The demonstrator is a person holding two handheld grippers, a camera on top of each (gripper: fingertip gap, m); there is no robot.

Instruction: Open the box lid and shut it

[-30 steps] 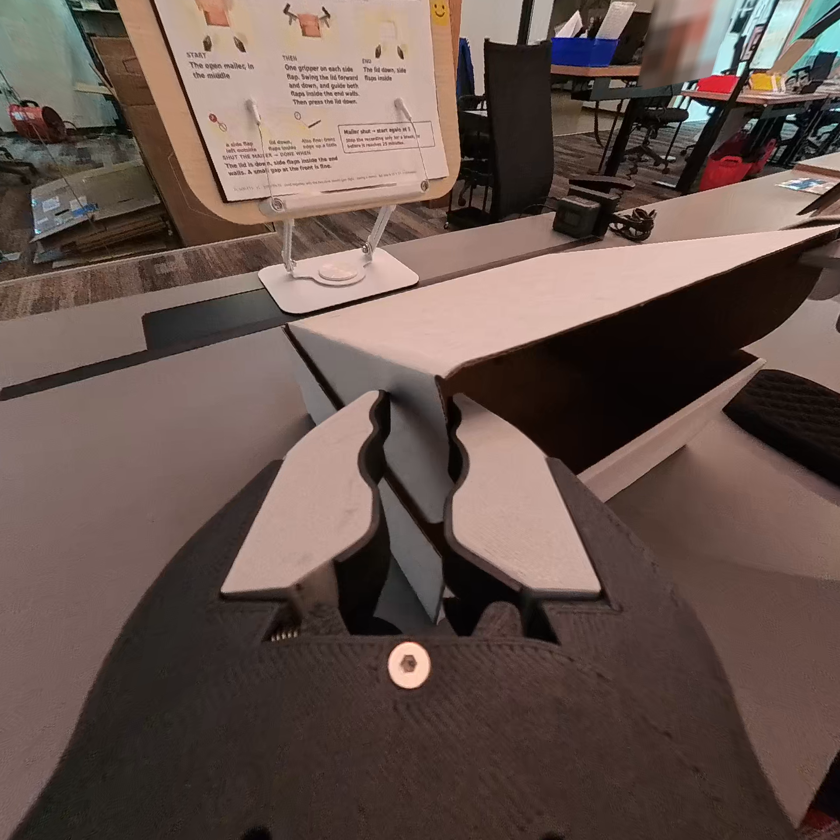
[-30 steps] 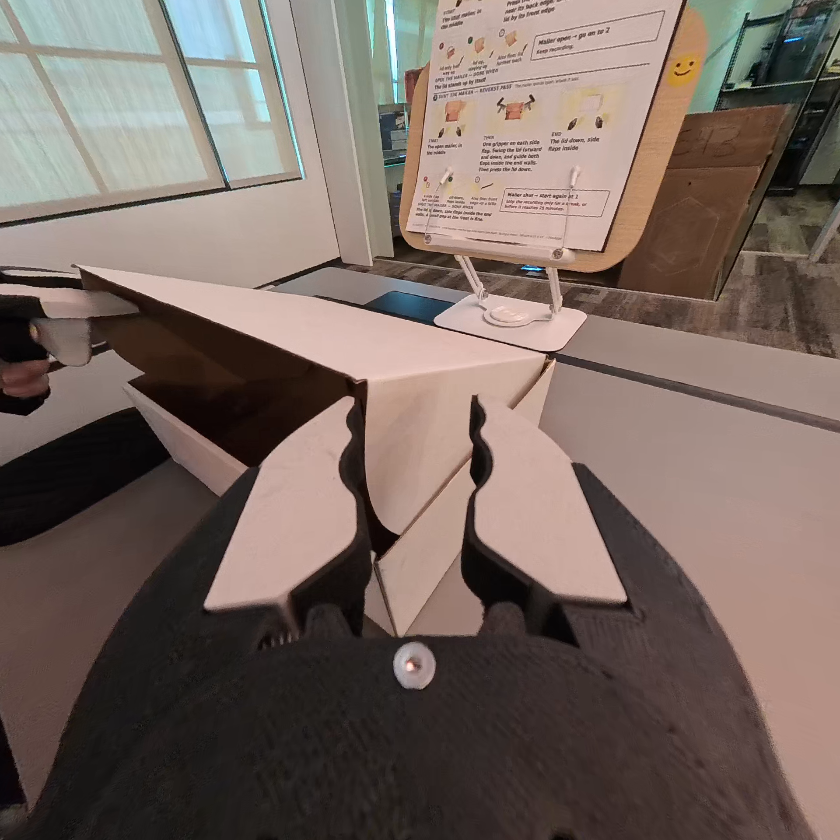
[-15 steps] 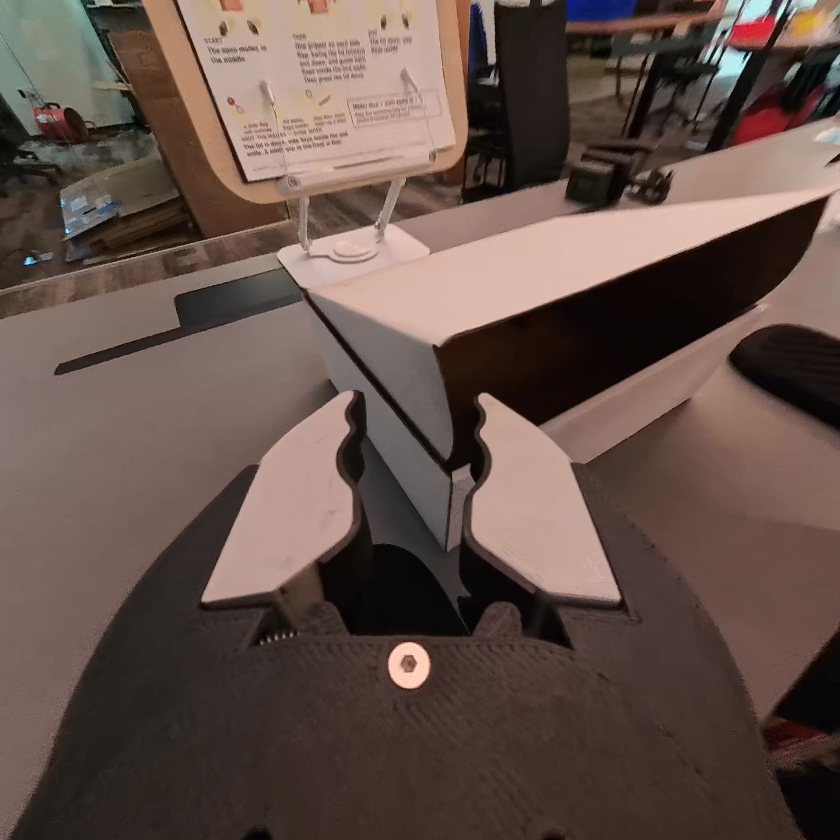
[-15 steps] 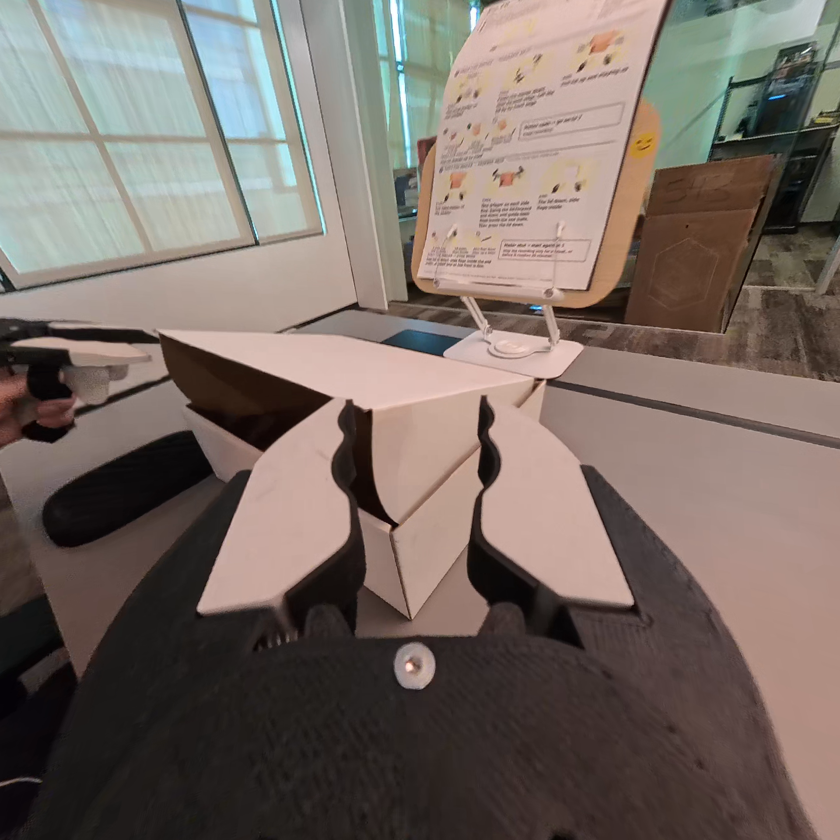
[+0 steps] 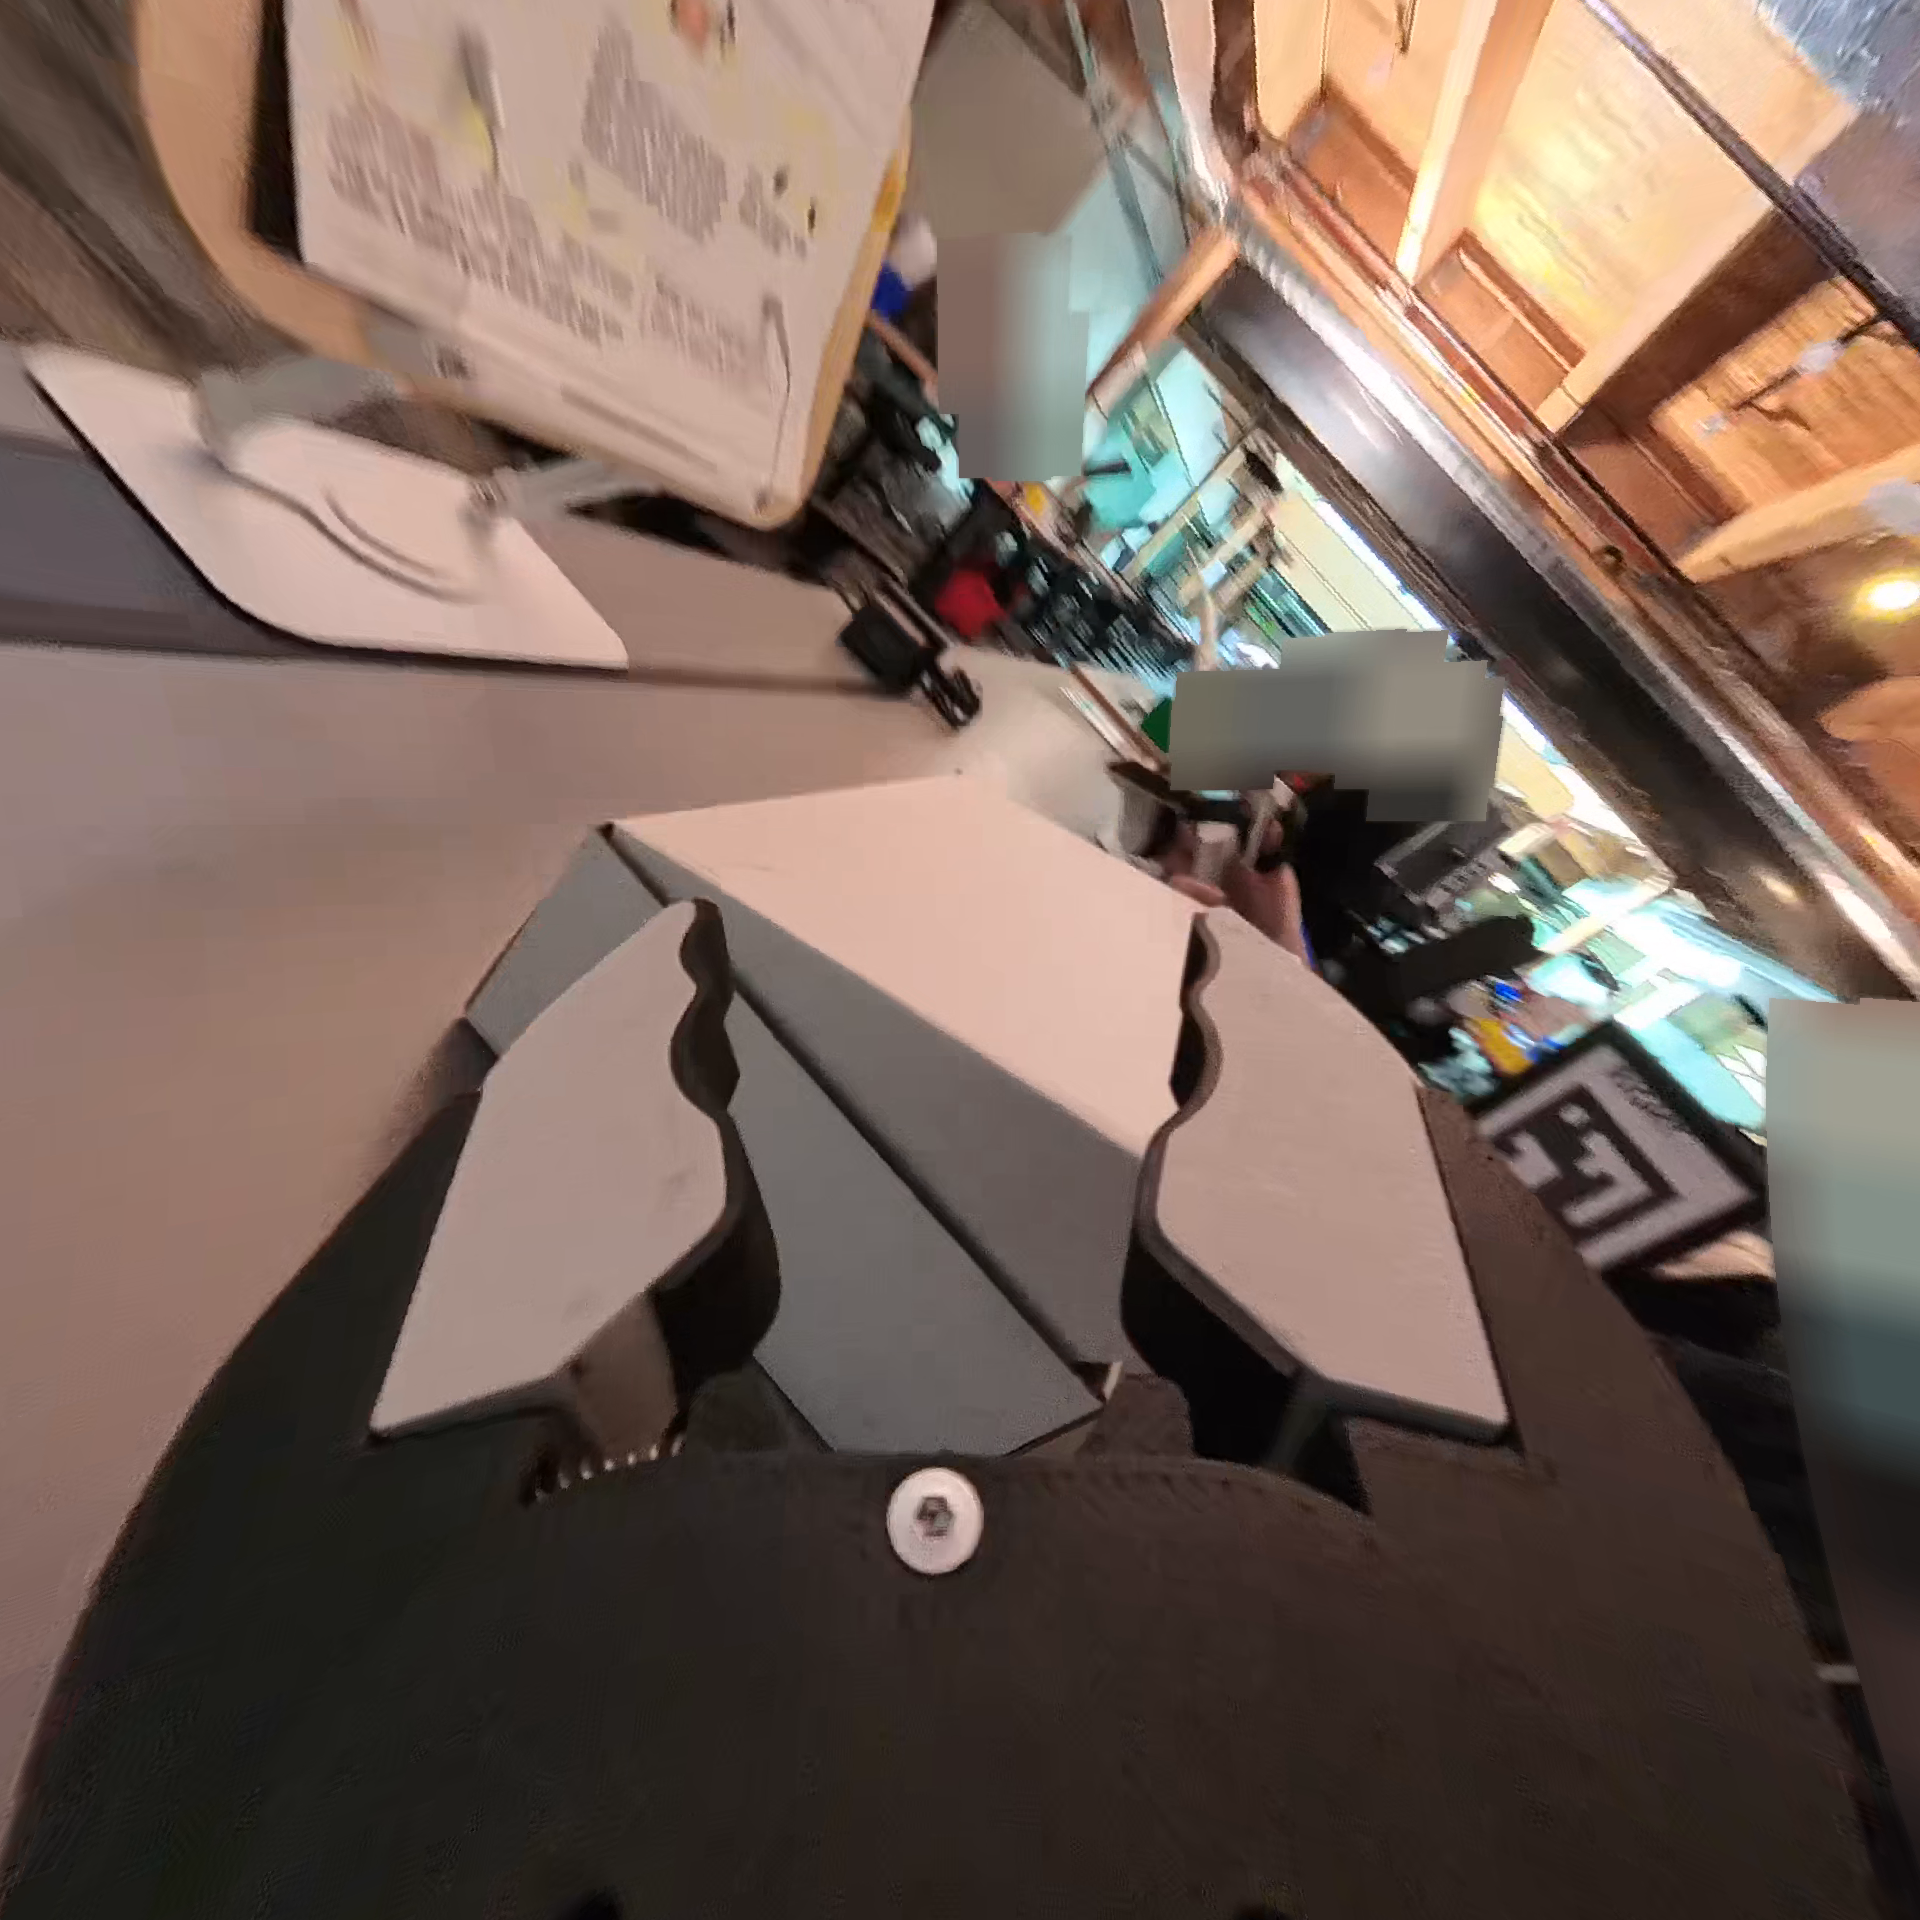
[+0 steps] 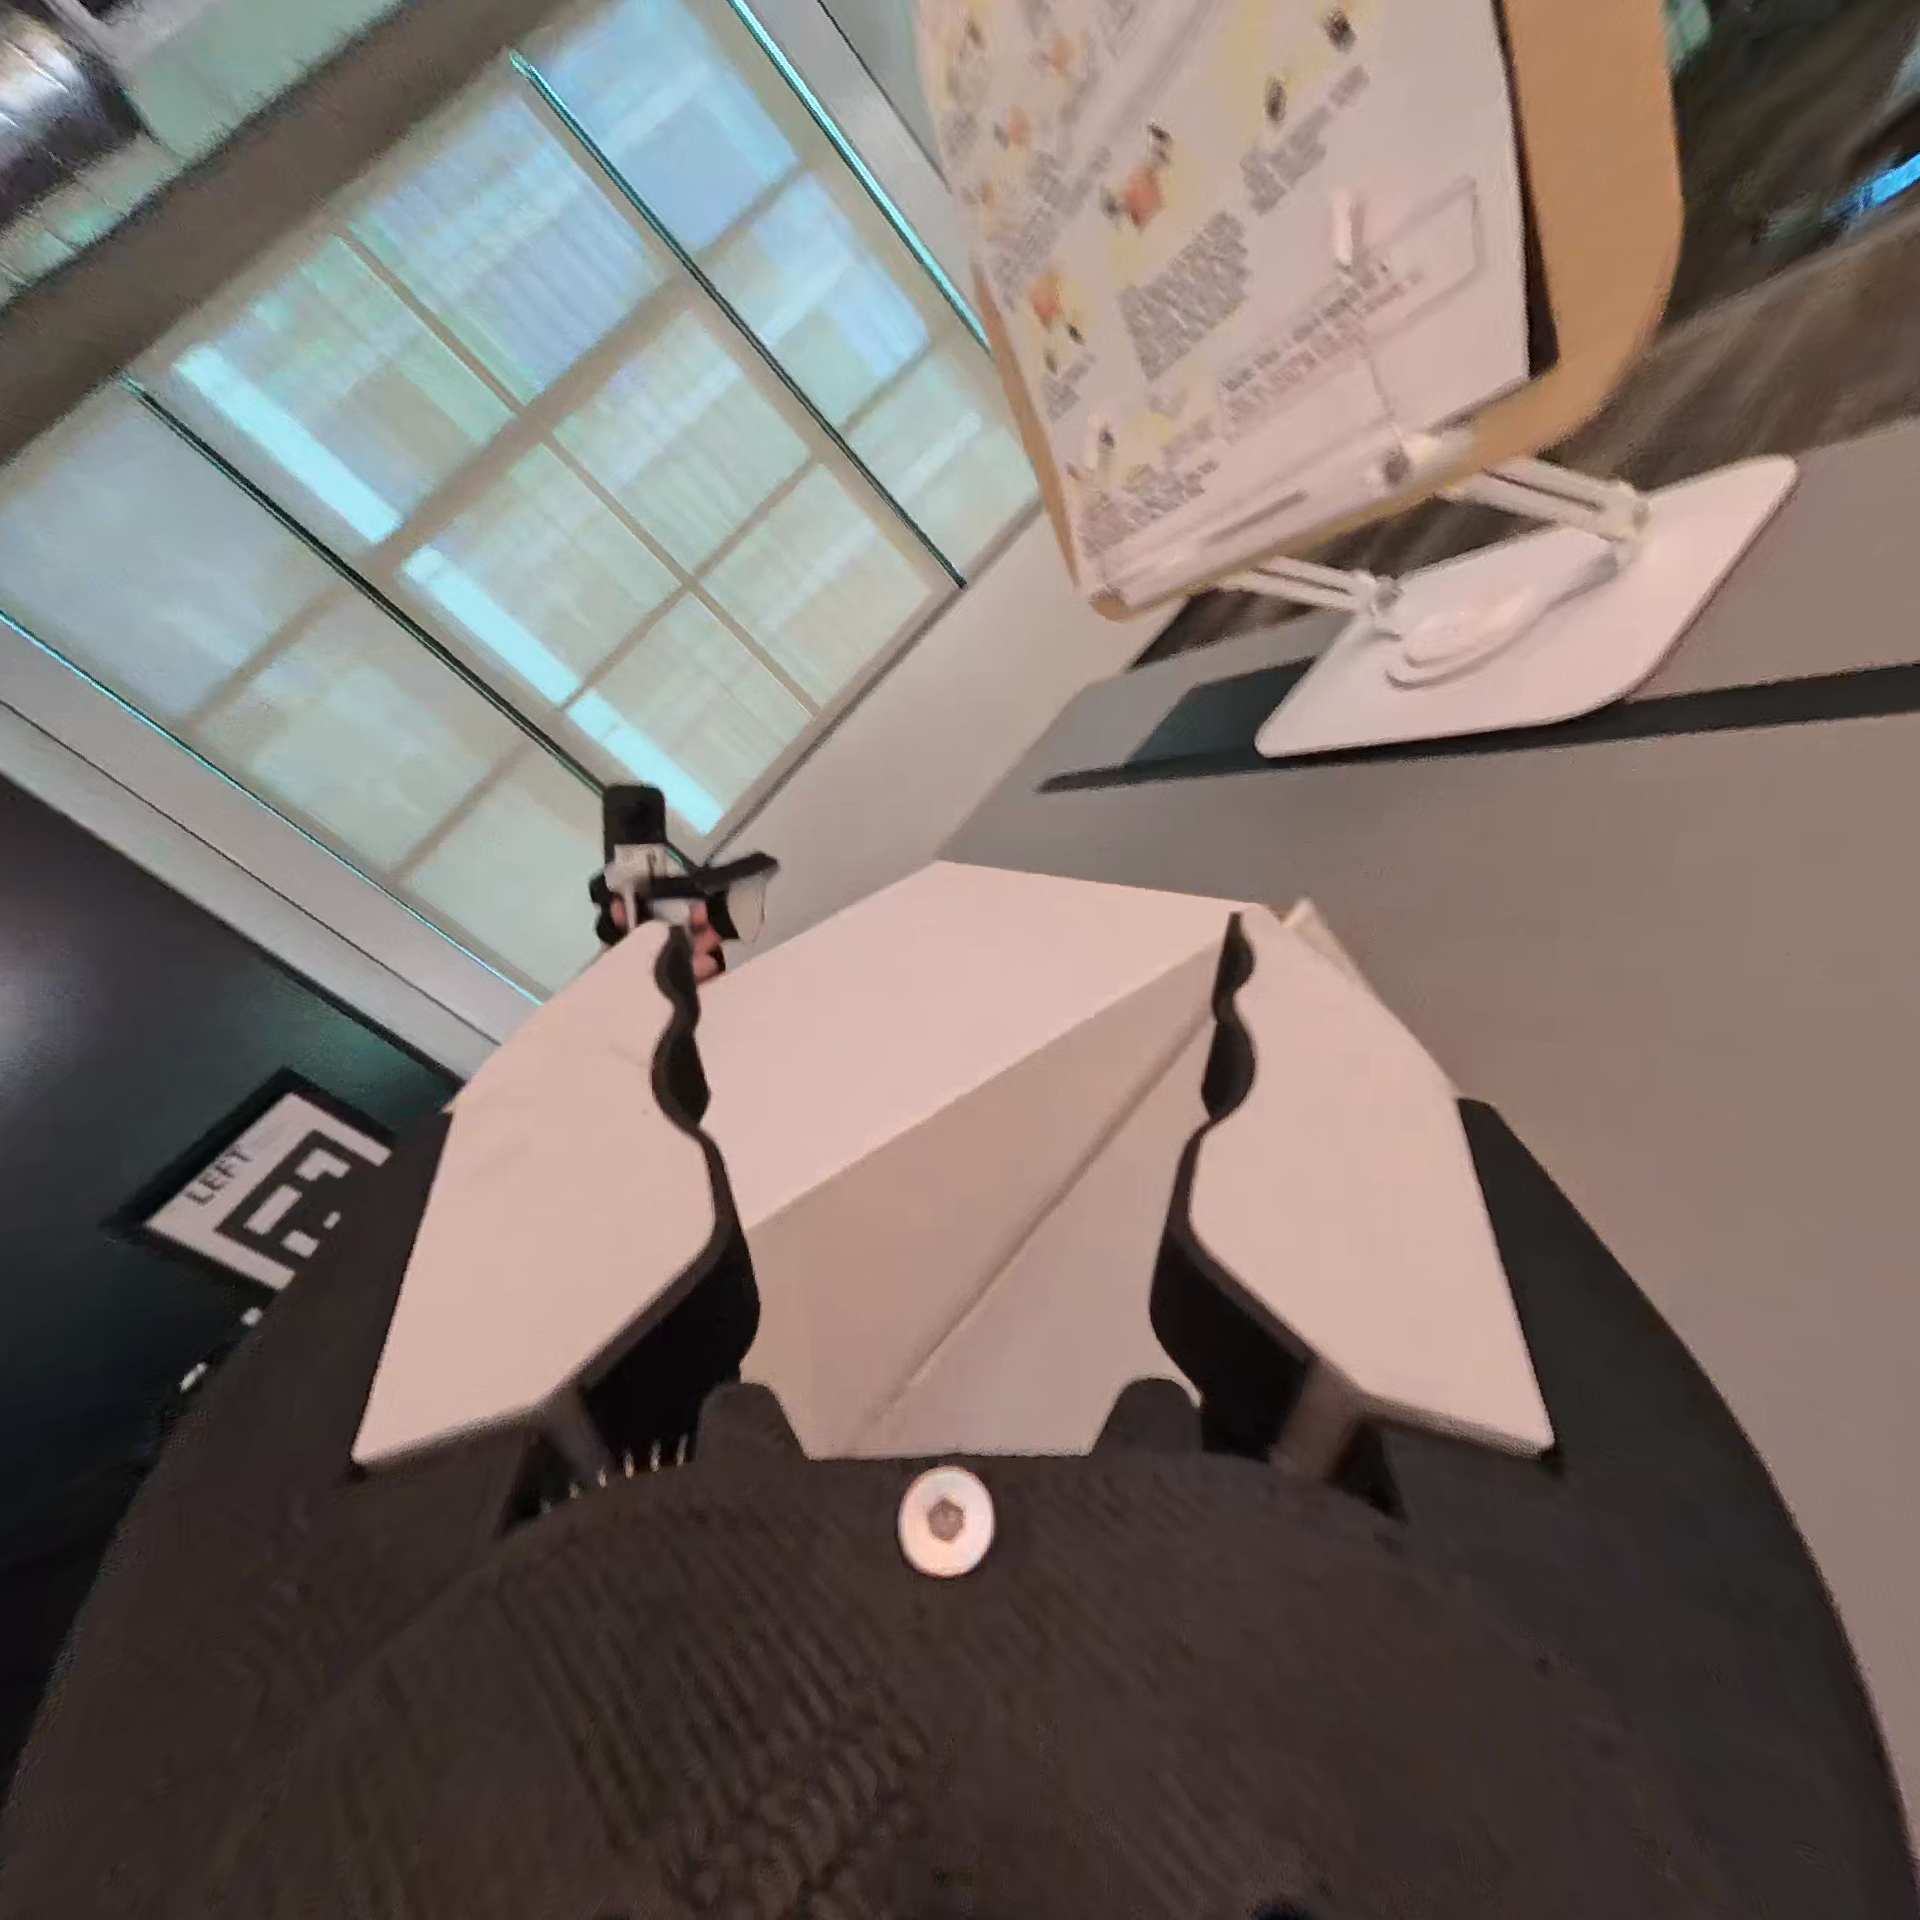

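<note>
White box (image 5: 935, 935) on grey tabletop (image 5: 260, 831), lid (image 6: 935, 1018) down or nearly so, blur makes it hard to tell. Left tool (image 5: 951, 997) spread wide around one box end, right tool (image 6: 956, 1008) spread wide around the other. Neither gripping. Paper stand (image 6: 1538, 644) near far tabletop edge.

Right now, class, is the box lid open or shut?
Down, apparently shut: the lid lies flat over the box, and neither wrist view shows any dark interior. Whether it is fully tucked in, cannot tell.
</note>
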